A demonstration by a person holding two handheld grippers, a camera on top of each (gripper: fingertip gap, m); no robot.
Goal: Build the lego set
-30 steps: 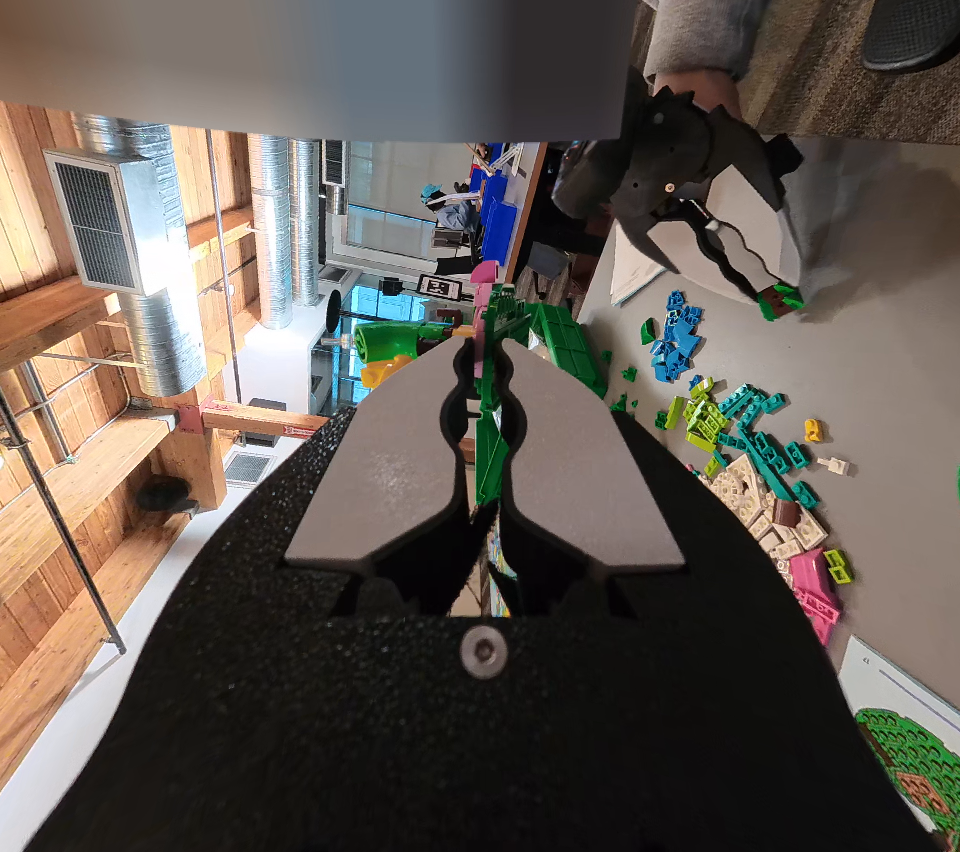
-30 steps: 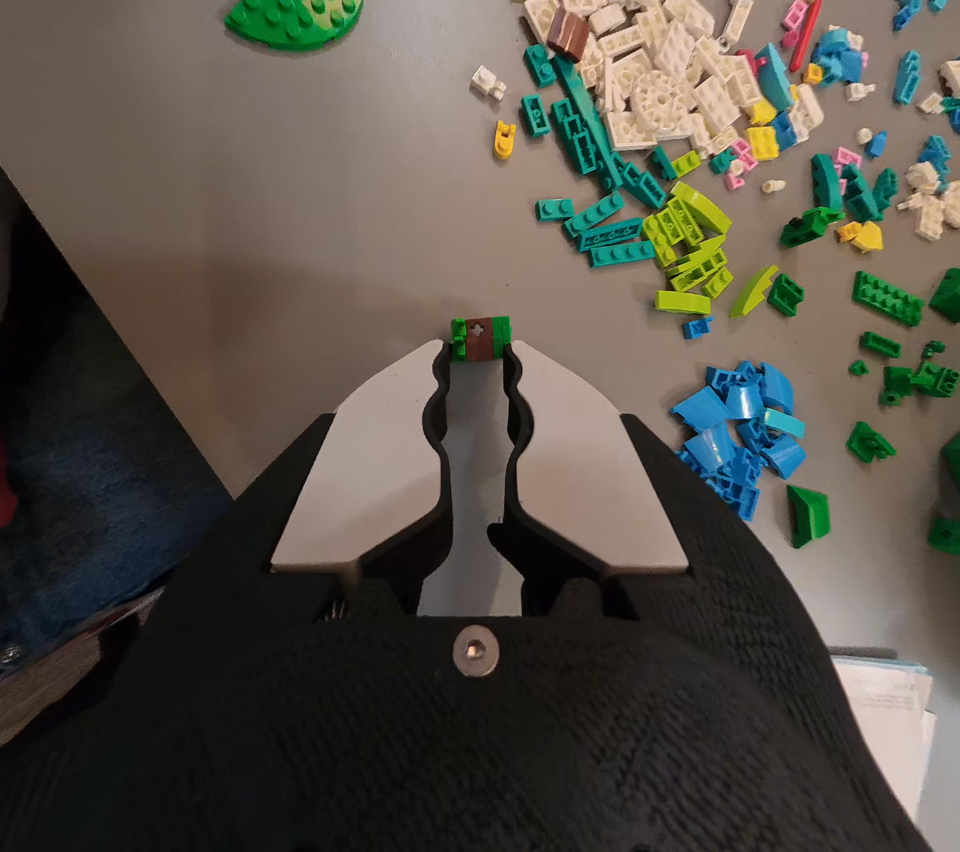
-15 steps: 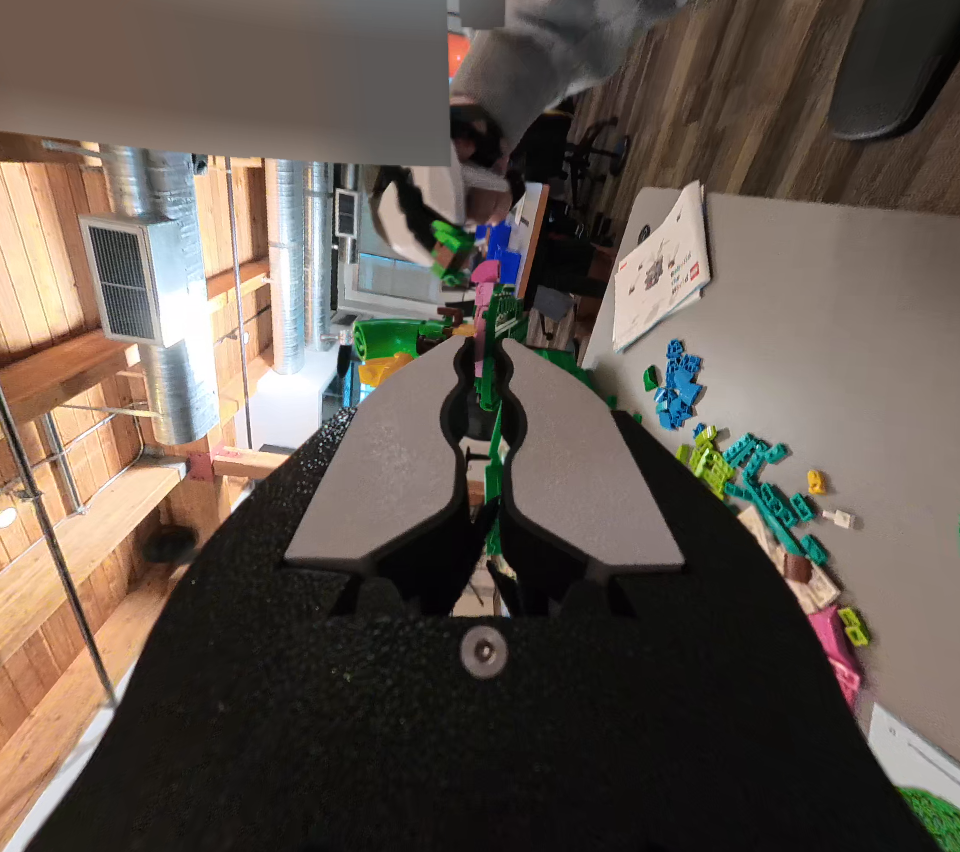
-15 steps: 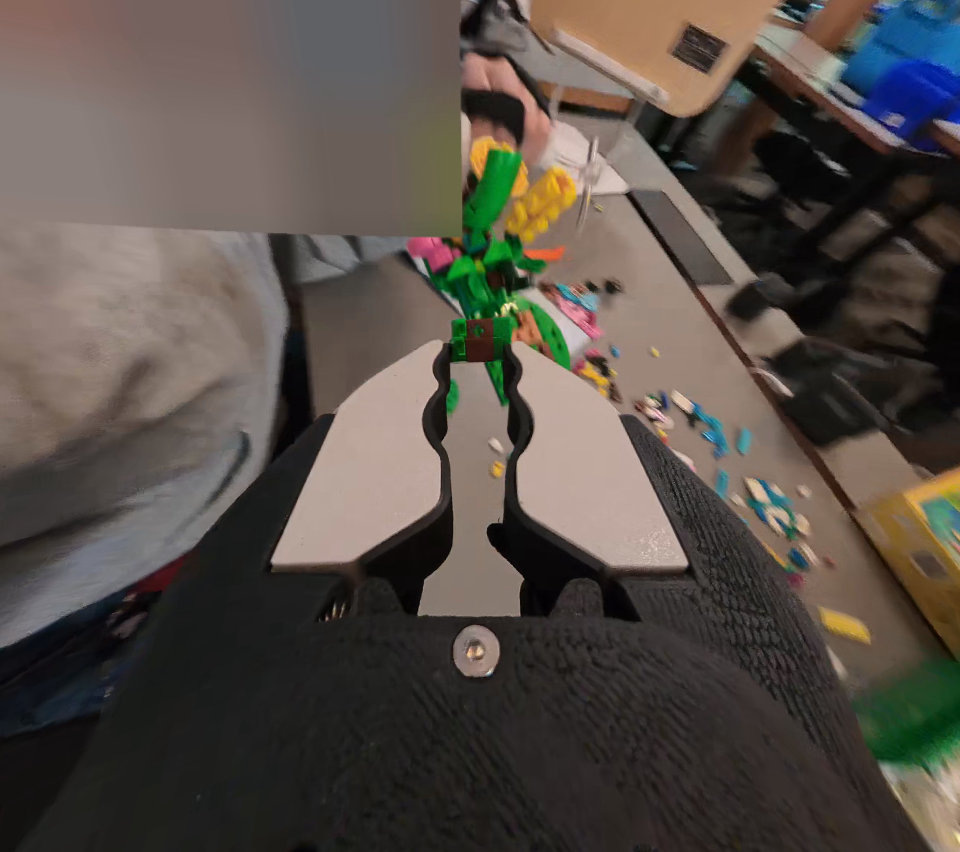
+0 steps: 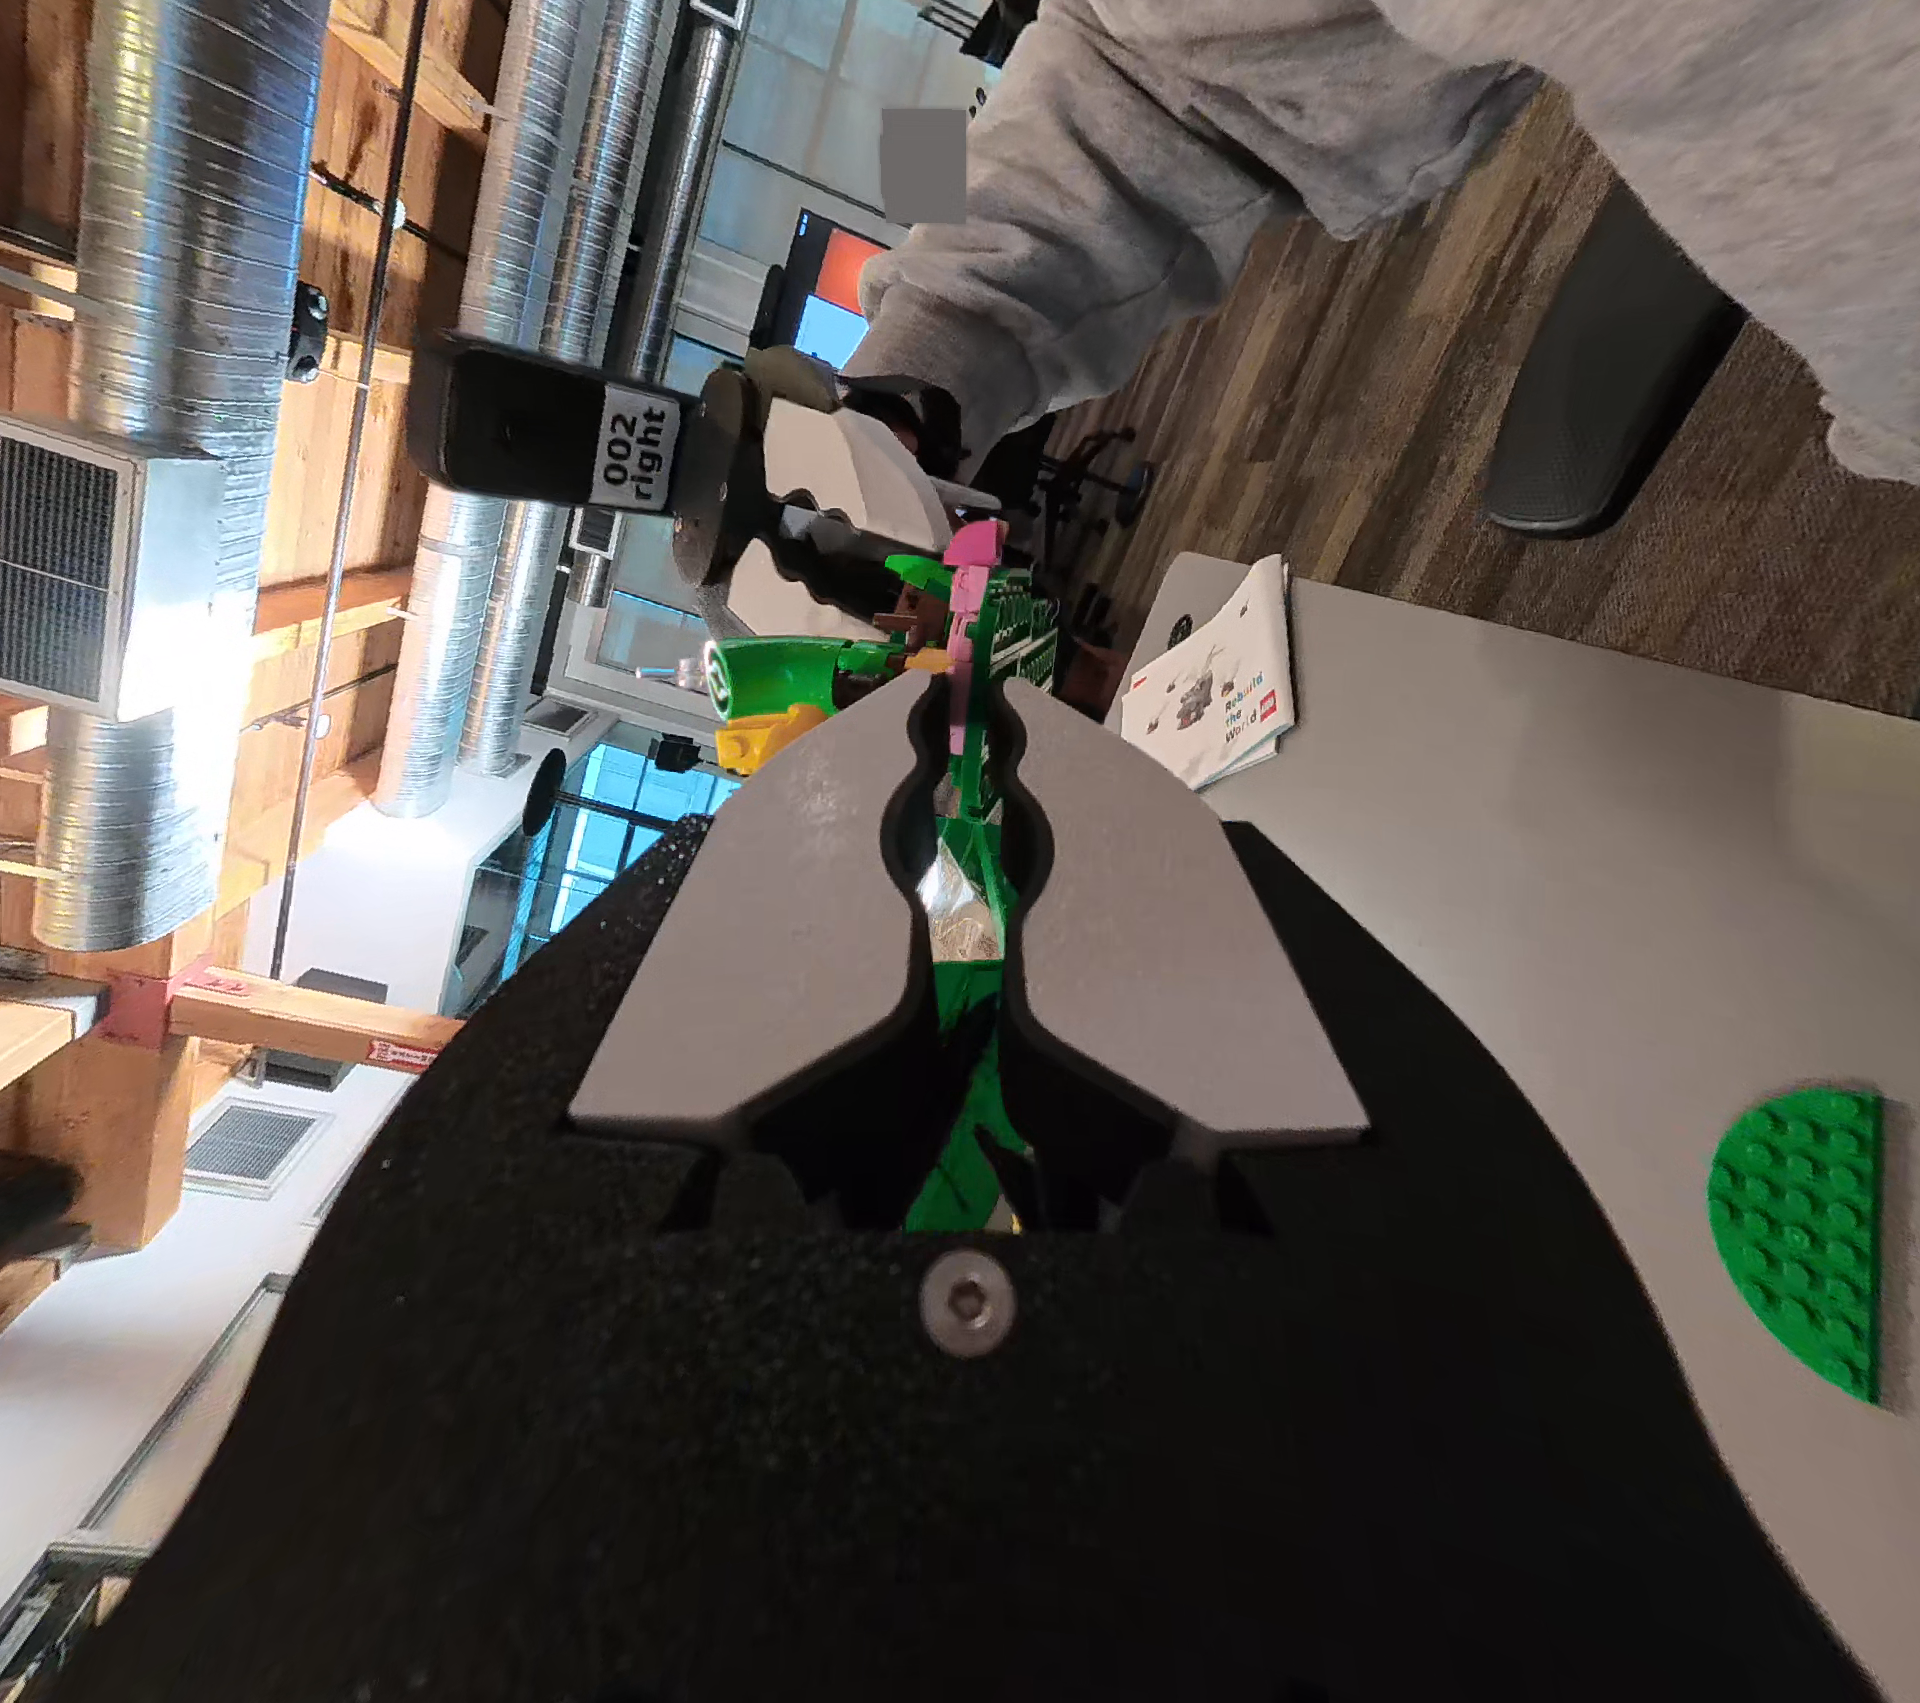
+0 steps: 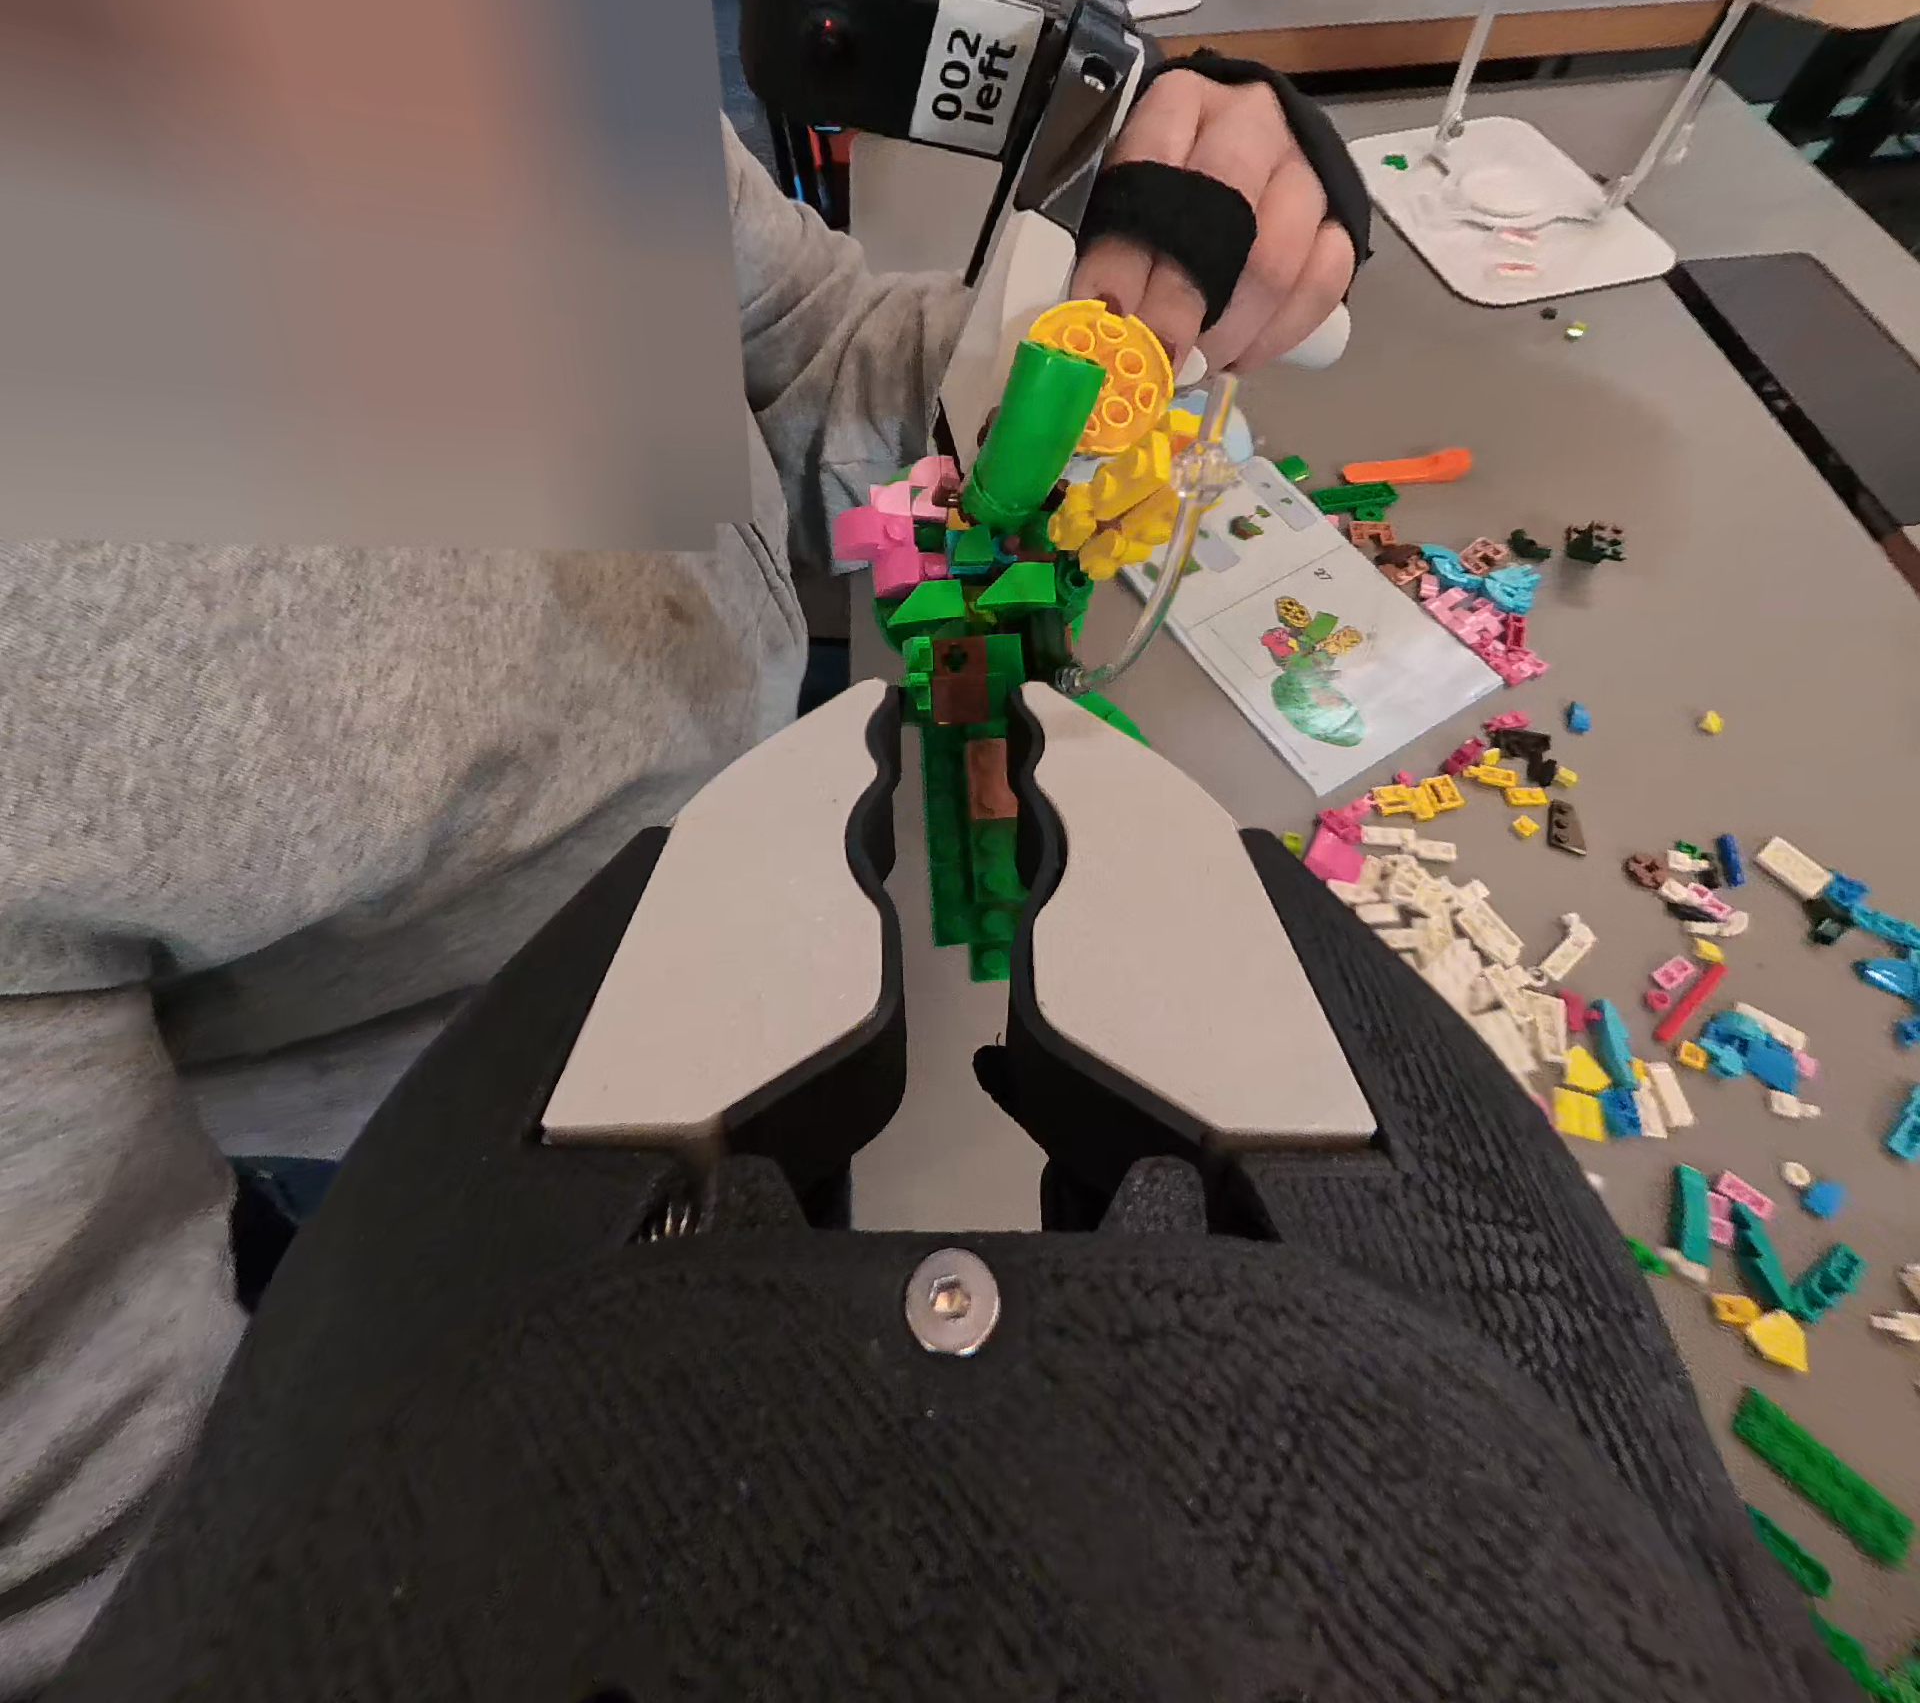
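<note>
My left gripper [image 5: 966, 697] is shut on the green base plate of a brick plant model [image 5: 977, 822] and holds it in the air. In the right wrist view the model [image 6: 987, 593] shows a green tube, yellow flowers and pink blocks, with the left gripper [image 6: 997, 323] and a hand behind it. My right gripper [image 6: 956, 703] is shut on a small green and brown brick [image 6: 956, 677], which sits against the model's green stem. It also shows in the left wrist view [image 5: 831, 510], just beyond the model.
Loose bricks [image 6: 1475, 926] in several colours are scattered on the grey table [image 6: 1558, 427]. An open instruction booklet [image 6: 1320, 635] lies by them. A green half-round plate [image 5: 1808, 1248] and another booklet [image 5: 1216, 697] lie on the table. A person's grey sleeve [image 6: 364, 770] is at the left. Spacing between my two grippers at the tips: around 5 centimeters.
My right gripper rose from the table with the small brick still held and came up to the model. My left gripper kept its hold and turned toward it.
</note>
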